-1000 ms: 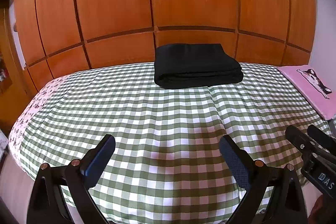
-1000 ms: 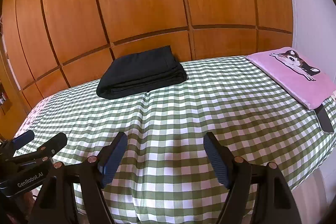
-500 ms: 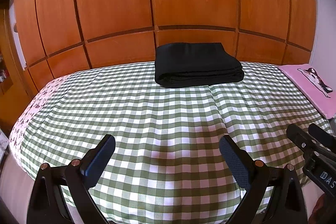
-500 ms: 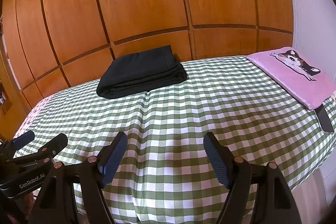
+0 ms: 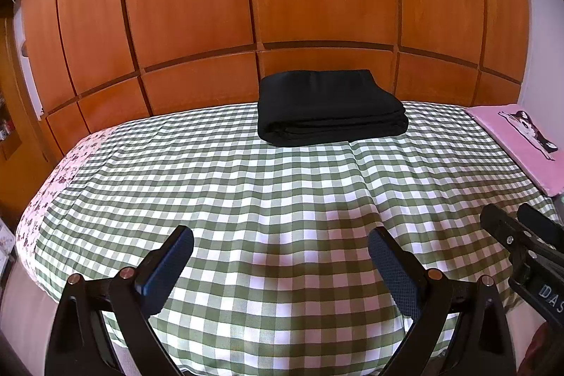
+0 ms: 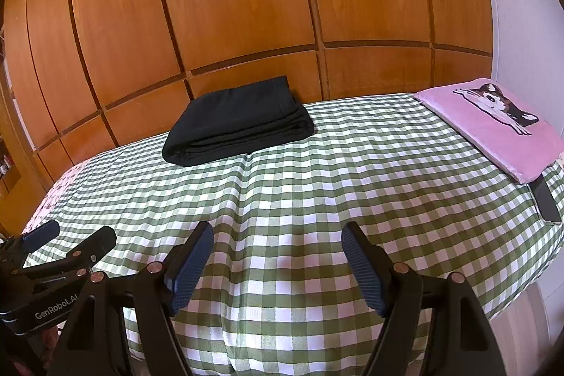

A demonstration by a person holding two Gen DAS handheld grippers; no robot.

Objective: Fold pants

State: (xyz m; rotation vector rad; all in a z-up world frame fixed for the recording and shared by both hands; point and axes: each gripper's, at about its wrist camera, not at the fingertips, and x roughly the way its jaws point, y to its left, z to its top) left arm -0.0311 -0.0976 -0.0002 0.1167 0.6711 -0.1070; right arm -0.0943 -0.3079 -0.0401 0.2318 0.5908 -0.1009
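Black pants (image 5: pixel 329 108) (image 6: pixel 239 125) lie folded in a thick rectangular stack at the far side of a bed (image 5: pixel 246 185) (image 6: pixel 352 164) with a green-and-white checked cover, close to the wooden wall. My left gripper (image 5: pixel 281 247) hangs open above the near part of the bed, nothing between its blue pads. My right gripper (image 6: pixel 278 242) is open too and holds nothing. Both stay well short of the pants. Each gripper shows at the edge of the other's view: the left gripper (image 6: pixel 68 238), the right gripper (image 5: pixel 514 221).
Orange wooden panels (image 5: pixel 317 6) rise directly behind the bed. A pink pillow with a cat picture (image 6: pixel 493 125) (image 5: pixel 521 140) lies at the bed's right end, a dark flat object (image 6: pixel 546 199) beside it. A floral sheet edge (image 5: pixel 53 185) shows at the left end.
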